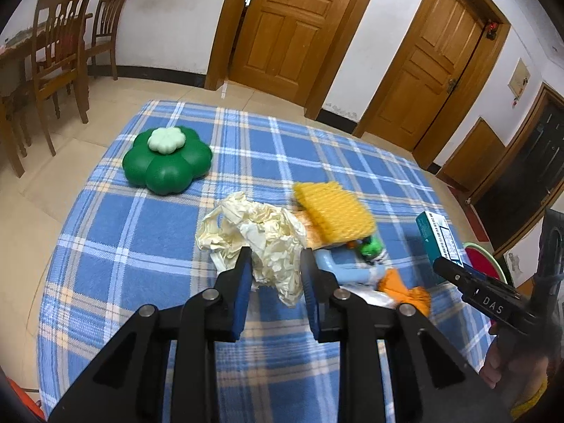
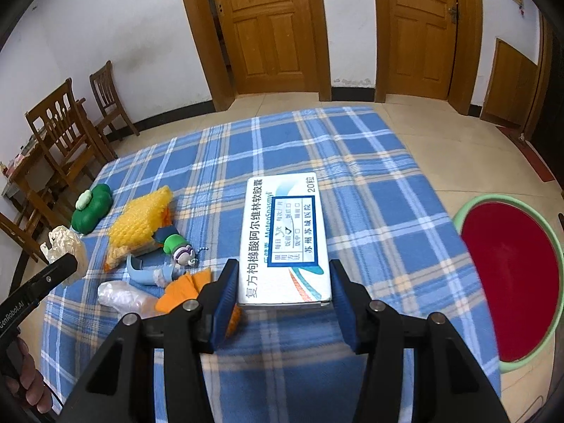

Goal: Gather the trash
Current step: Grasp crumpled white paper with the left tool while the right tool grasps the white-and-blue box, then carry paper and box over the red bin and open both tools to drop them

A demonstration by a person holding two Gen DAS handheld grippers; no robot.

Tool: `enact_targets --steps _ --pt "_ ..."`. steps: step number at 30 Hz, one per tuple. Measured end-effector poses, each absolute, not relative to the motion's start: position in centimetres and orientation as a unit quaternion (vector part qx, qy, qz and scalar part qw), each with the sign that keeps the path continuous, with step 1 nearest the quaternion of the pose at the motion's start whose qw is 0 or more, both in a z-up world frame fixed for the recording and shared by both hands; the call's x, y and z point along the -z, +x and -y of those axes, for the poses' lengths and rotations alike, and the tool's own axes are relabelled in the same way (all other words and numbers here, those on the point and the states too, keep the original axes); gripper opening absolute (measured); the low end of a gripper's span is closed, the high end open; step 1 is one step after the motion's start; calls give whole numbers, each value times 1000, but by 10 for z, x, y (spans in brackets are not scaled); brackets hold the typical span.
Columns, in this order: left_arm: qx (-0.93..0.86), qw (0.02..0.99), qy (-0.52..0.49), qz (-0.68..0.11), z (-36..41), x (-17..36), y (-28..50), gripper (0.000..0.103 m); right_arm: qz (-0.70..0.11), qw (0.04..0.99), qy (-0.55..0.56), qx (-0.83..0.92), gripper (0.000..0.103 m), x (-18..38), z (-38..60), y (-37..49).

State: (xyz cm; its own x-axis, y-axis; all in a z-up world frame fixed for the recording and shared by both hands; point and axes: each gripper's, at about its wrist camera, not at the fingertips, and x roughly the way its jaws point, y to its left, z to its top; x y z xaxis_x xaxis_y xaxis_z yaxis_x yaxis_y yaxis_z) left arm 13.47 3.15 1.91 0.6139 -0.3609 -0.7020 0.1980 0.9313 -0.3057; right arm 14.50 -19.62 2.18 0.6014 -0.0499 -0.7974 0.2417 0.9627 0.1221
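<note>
Your left gripper [image 1: 276,266] is clenched on the crumpled cream paper [image 1: 261,236], wad bulging up and forward past the pads, held over the blue plaid cloth [image 1: 141,218]. Green flower-shaped container [image 1: 166,159] sits far left on the cloth. Mid-cloth pile: yellow foam netting [image 2: 139,224], toy figure [image 2: 178,246], orange scraps [image 2: 183,287]. Your right gripper [image 2: 282,283] clamps the white medicine box [image 2: 283,239] by its near end, long axis pointing straight away from you, label up. Red basin [image 2: 507,282] sits off the cloth's right edge.
</note>
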Motion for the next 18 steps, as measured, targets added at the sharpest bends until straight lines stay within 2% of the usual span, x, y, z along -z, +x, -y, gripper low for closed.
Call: enact_targets --steps 18 --pt "215 890 -74 -394 30 -60 101 27 -395 901 135 119 53 -59 243 80"
